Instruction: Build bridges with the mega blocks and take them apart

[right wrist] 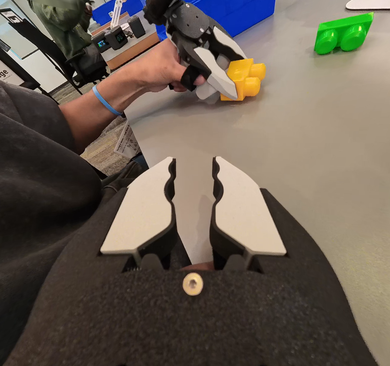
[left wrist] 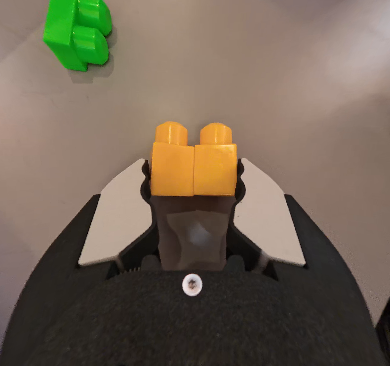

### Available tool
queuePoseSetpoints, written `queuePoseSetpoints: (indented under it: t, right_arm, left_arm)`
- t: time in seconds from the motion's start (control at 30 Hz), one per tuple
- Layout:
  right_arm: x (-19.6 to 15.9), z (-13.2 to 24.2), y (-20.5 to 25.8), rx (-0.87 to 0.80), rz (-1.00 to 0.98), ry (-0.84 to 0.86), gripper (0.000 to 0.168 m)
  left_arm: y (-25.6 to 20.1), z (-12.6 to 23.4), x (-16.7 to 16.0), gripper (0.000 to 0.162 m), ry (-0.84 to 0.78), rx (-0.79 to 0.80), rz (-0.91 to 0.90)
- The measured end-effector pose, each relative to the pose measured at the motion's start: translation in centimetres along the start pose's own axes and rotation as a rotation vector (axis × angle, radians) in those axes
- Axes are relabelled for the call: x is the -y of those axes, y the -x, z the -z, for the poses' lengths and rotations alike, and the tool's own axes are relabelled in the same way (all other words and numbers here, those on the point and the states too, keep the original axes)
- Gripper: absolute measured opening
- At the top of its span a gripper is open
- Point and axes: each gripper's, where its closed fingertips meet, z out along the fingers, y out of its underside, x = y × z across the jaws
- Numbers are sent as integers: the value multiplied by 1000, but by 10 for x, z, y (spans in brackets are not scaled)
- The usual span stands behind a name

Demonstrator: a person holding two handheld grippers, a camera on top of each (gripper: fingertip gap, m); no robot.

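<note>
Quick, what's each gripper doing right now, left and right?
Left gripper: closed on the yellow block.
Right gripper: jaws open, holding nothing.

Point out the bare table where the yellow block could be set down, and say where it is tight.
The grey tabletop lies bare between the two-stud yellow plastic block in the left gripper and the open right gripper, and again between yellow and the tipped green two-stud block. It is tight at the back, by the blue plastic bin.
</note>
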Motion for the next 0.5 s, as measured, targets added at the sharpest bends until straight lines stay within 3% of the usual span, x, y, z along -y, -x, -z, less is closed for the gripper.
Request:
queuePoseSetpoints:
  t: [0.3,0.33,0.5]
  right_arm:
    - [-3,-2,1,1,7,12,33]
    - [-2,-2,1,2,5,11,33]
    - [-2,0,1,-4,13,9,33]
  left_arm:
    - [5,-2,-8,85,17,27,22]
    - [4,1,-6,94,-5,36,25]
    - [1,40,-3,99,-207,187,39]
